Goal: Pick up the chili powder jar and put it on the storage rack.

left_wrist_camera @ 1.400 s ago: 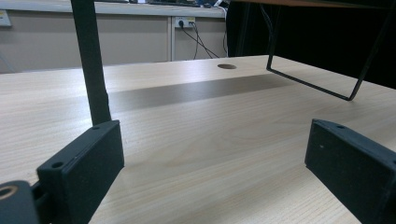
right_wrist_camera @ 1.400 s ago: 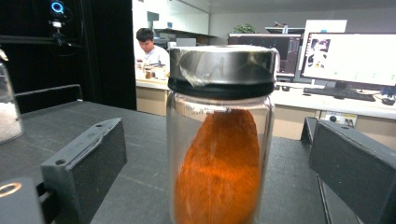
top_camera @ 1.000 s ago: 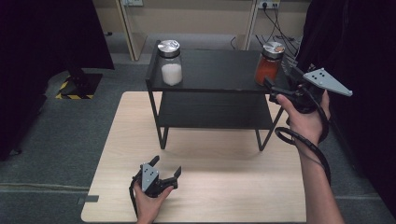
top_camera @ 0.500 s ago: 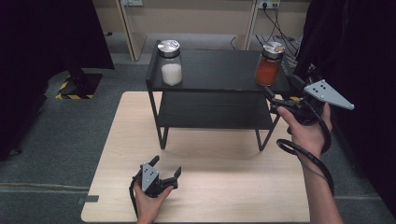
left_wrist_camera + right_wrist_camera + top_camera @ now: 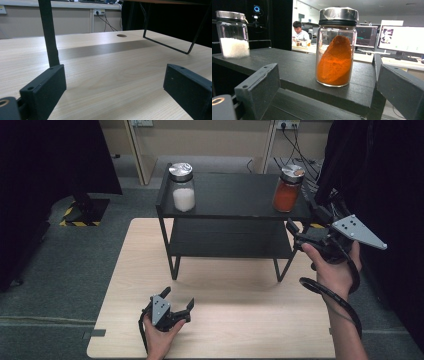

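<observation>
Two jars sit on the top board of the black shelf (image 5: 235, 195): the orange-powder jar (image 5: 287, 188) at the right end, the white-powder jar (image 5: 182, 186) at the left end, well apart. Step in hand looks like the approach to the orange jar.

Right gripper (image 5: 296, 233) is held at the shelf's right end, a bit below the top board, jaws spread and holding nothing. Its own camera puts the orange jar (image 5: 337, 47) dead ahead between the two jaws but beyond them, standing upright near the shelf edge, lid on. No contact.

Next move probably calls for raising the gripper clear of the board edge, then pushing forward so the jaws straddle the glass body under the lid, then closing. Risk: jaw tips clipping the shelf edge.

Left gripper (image 5: 178, 304) rests low over the wooden table (image 5: 125, 285) in front of the shelf, jaws spread, empty, idle.
</observation>
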Available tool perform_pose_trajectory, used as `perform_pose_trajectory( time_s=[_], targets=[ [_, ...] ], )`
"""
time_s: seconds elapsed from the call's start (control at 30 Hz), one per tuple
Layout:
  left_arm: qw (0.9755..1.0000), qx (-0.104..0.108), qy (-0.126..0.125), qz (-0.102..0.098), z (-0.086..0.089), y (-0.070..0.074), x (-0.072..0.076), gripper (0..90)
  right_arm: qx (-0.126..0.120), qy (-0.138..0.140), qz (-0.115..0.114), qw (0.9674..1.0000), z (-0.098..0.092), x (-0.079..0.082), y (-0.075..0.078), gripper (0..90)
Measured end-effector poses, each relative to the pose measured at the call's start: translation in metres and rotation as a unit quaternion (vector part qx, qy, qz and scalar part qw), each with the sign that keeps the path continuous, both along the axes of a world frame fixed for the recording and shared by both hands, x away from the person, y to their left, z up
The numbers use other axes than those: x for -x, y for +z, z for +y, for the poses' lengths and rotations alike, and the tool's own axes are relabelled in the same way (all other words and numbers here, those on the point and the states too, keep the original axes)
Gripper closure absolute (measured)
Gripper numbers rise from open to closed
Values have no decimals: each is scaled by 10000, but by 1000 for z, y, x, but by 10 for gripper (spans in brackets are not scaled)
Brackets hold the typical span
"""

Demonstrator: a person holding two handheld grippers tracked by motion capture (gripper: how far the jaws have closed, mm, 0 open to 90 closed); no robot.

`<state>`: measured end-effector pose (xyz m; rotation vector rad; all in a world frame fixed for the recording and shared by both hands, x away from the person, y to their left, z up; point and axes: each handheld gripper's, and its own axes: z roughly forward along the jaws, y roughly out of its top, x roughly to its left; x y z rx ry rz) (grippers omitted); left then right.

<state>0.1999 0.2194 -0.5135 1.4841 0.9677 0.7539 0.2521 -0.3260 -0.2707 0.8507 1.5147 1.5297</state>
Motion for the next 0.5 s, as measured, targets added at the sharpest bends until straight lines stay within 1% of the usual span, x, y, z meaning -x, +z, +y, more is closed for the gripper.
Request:
perform_pose_trajectory(
  time_s=[0.13,0.4,0.5],
  targets=[
    [10000,6,2,3,0,0,0,37,11,0,-10,10000,-2,5,-4,50],
    [10000,19,5,-5,0,0,0,37,-11,13,48,10000,-7,12,-14,50],
    [10000,5,3,0,0,0,0,37,24,23,51,10000,-9,15,-18,50]
  ],
)
